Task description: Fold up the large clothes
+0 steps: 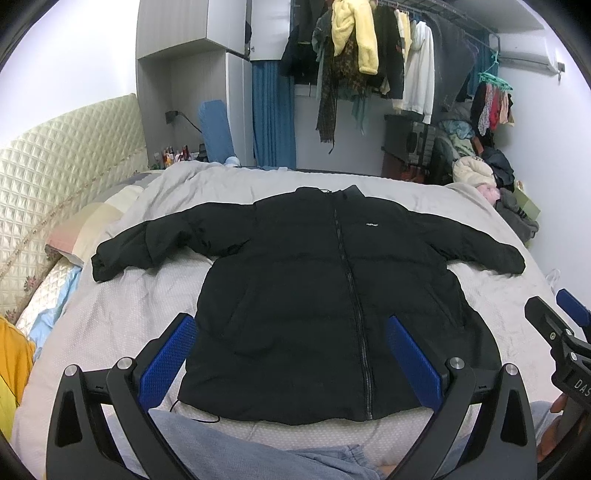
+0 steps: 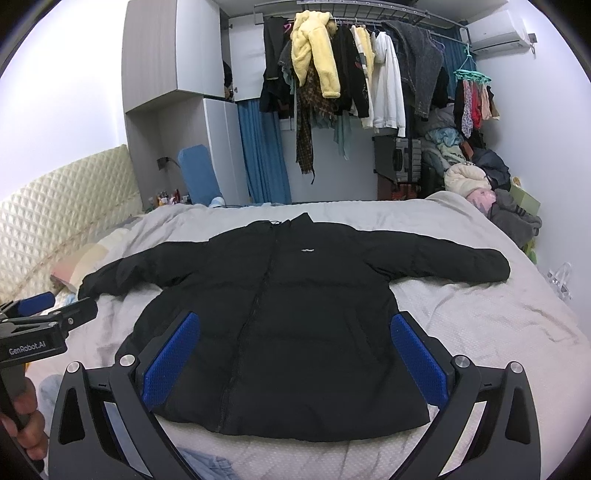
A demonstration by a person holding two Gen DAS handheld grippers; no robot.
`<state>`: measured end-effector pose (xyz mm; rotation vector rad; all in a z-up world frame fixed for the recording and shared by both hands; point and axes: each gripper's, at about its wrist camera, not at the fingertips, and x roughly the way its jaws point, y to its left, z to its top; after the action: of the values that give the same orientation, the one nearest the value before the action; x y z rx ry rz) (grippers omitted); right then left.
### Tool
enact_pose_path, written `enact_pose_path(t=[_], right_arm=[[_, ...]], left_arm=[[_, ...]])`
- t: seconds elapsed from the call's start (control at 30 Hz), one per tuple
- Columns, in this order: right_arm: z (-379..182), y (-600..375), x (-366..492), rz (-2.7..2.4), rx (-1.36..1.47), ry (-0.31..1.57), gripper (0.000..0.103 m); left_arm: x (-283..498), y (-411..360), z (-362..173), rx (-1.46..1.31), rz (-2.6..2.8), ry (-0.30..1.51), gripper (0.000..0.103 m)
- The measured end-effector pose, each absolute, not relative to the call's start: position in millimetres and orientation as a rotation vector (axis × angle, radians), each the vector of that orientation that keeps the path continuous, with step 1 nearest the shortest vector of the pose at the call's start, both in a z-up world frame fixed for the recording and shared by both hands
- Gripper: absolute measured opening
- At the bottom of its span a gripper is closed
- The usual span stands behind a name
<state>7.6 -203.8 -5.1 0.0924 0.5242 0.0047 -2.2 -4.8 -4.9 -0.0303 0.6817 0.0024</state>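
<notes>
Black puffer jacket (image 1: 325, 295) lies flat, front up, zipped, spread on the grey bed cover (image 1: 122, 314), collar at 12 o'clock, hem at 6 o'clock nearest both cameras. Sleeves out to 9 and 3 o'clock; small white chest logo (image 1: 370, 224) right of the zipper. Left gripper (image 1: 291, 358) hovers over the lower hem, blue pads wide apart, nothing between them. Right gripper (image 2: 295, 354) likewise above the lower body of the jacket, jaws spread wide, gripping nothing; contact with the fabric can't be confirmed. In the right wrist view the left gripper shows at 9 o'clock, held by a hand (image 2: 26, 424). Quilted cream headboard (image 1: 55, 177) at 9–10 o'clock, pillows (image 1: 92, 225) below it. Clothes rail (image 2: 354, 74) with a yellow fleece, white hoodie and dark garments at 12–1 o'clock, blue curtain (image 2: 262, 155) beside it, clothes pile (image 2: 480, 177) at 2 o'clock, air conditioner (image 2: 496, 31) top right.
</notes>
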Motion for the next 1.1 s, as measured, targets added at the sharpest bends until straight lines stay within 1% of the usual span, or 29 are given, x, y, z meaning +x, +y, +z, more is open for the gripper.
enact_pose_path(t=[1.1], right_arm=[[-9.8, -203.0, 9.2, 0.011, 0.092, 0.531, 0.103]], left_arm=[[-0.4, -5.7, -4.9, -0.033, 0.000, 0.684, 0.103]])
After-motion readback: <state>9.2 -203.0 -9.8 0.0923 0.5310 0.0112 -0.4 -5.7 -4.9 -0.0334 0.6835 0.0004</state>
